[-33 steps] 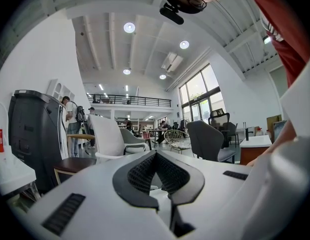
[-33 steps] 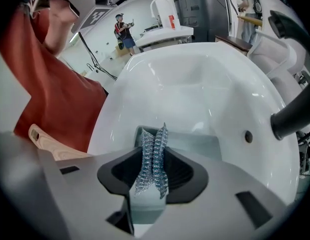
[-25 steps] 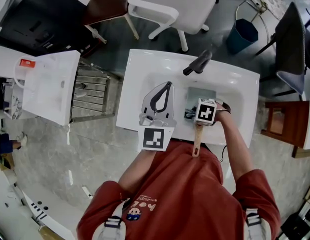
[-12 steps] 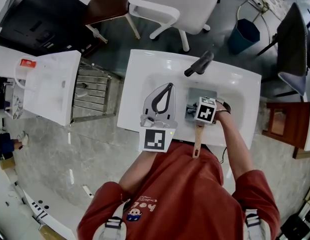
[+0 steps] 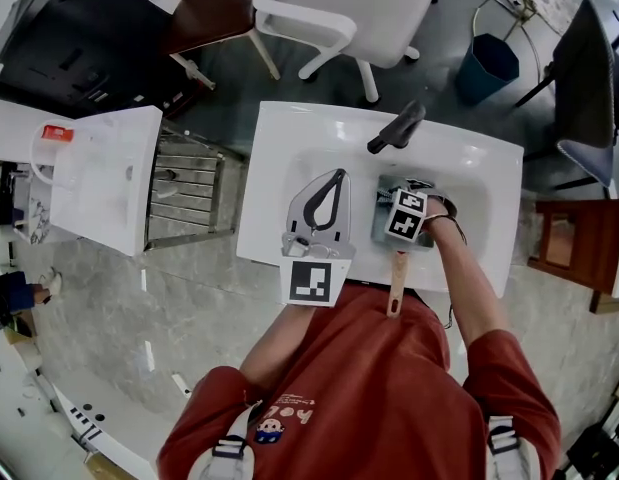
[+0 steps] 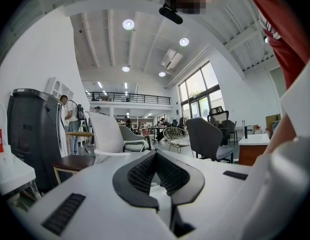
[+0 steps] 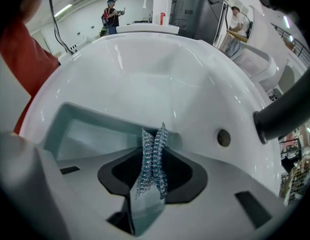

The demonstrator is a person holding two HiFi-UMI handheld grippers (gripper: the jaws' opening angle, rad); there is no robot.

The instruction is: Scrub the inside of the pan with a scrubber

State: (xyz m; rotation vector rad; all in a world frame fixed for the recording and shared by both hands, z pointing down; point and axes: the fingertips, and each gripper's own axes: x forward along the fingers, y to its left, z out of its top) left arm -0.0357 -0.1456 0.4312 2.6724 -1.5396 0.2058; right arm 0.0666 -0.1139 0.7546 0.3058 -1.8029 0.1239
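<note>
A pale grey-green square pan (image 5: 387, 230) lies in the white sink (image 5: 469, 178), and its wooden handle (image 5: 396, 283) points back toward me. My right gripper (image 5: 401, 196) is down inside the pan. It is shut on a silvery-blue mesh scrubber (image 7: 153, 159), pinched upright between the jaws over the pan's floor (image 7: 84, 134). My left gripper (image 5: 338, 173) rests on the sink's left rim beside the basin, shut with nothing in it. In the left gripper view the left gripper (image 6: 156, 154) points out into the room.
A black faucet (image 5: 394, 128) reaches over the basin's far side, close to the right gripper. An overflow hole (image 7: 224, 137) sits in the basin wall. A metal rack (image 5: 184, 188) and a white table (image 5: 99, 173) stand to the left. Chairs and a blue bin (image 5: 486, 66) are beyond the sink.
My right gripper has moved a little farther from me across the pan, toward the faucet, with the scrubber still in it. The left gripper has stayed put.
</note>
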